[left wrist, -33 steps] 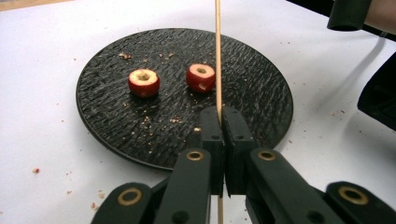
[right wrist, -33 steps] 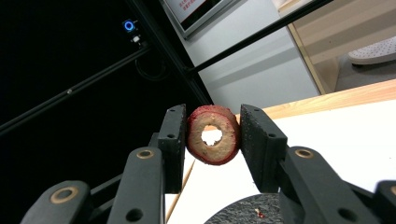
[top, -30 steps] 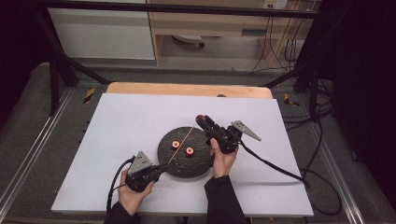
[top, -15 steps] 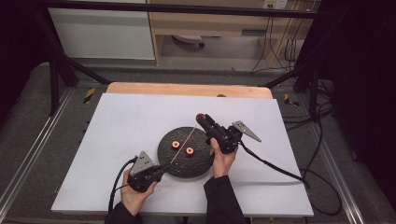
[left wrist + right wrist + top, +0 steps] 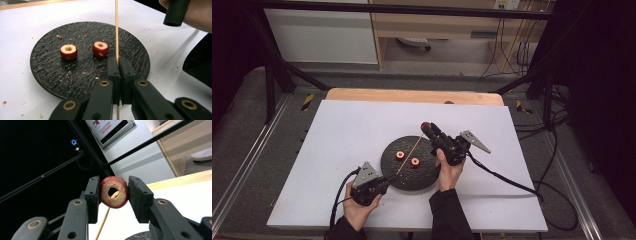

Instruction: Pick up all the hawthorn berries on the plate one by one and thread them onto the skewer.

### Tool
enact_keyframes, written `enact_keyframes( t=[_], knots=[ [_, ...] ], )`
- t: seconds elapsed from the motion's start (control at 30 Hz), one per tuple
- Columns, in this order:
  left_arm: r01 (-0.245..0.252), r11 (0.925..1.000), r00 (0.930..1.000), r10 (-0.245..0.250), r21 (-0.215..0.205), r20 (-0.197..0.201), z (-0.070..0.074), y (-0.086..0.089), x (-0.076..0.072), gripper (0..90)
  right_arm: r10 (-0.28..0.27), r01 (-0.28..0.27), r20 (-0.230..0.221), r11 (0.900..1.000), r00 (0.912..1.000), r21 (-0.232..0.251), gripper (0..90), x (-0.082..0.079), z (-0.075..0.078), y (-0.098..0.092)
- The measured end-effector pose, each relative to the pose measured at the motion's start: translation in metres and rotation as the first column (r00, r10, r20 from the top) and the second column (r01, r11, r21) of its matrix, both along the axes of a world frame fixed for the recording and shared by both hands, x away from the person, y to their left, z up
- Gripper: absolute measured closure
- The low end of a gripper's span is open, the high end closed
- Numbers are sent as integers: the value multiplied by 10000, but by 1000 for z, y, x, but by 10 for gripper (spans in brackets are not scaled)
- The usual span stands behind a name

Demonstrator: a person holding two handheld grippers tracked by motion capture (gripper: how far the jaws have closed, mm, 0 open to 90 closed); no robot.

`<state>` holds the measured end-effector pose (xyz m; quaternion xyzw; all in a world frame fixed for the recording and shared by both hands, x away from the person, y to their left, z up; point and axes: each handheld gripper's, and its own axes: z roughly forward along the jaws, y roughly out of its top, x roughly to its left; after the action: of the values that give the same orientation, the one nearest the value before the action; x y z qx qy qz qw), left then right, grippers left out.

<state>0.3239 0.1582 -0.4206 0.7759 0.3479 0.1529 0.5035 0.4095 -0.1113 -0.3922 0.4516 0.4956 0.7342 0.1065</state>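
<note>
Left gripper [image 5: 388, 178]: black jaws with brass-coloured pivot rivets, grey triangular plate on top, black cable trailing toward 7 o'clock. Right gripper [image 5: 426, 126]: matching build, cable toward 4 o'clock. Dark sleeves [image 5: 451, 220] worn.

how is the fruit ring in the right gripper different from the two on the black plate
The held ring is clamped on edge between the right gripper's fingers, raised off the table; the two plate rings lie flat and untouched on the black plate. The skewer tip meets the held ring's hole; the plate rings' holes face up. All are red-skinned, cored.

Rough matt plate [image 5: 50, 67] — wooden skewer [image 5: 116, 30]
</note>
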Motion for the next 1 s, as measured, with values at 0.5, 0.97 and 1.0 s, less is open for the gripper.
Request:
enact_keyframes(
  t=[0.5, 0.97, 1.0],
  knots=[
    [-282, 9991, 9996, 285, -321, 88, 3, -8, 1, 880, 104, -103, -30, 9997, 9999, 235, 630, -2, -3, 3],
    [-453, 9976, 9988, 462, -532, 155, 9, -15, 6, 881, 321, -318, -106, 9991, 9994, 263, 631, -5, -7, 6],
    [-454, 9974, 9988, 462, -554, 138, 10, -15, 6, 881, 333, -330, -95, 9990, 9994, 292, 631, -5, -7, 6]
  ],
)
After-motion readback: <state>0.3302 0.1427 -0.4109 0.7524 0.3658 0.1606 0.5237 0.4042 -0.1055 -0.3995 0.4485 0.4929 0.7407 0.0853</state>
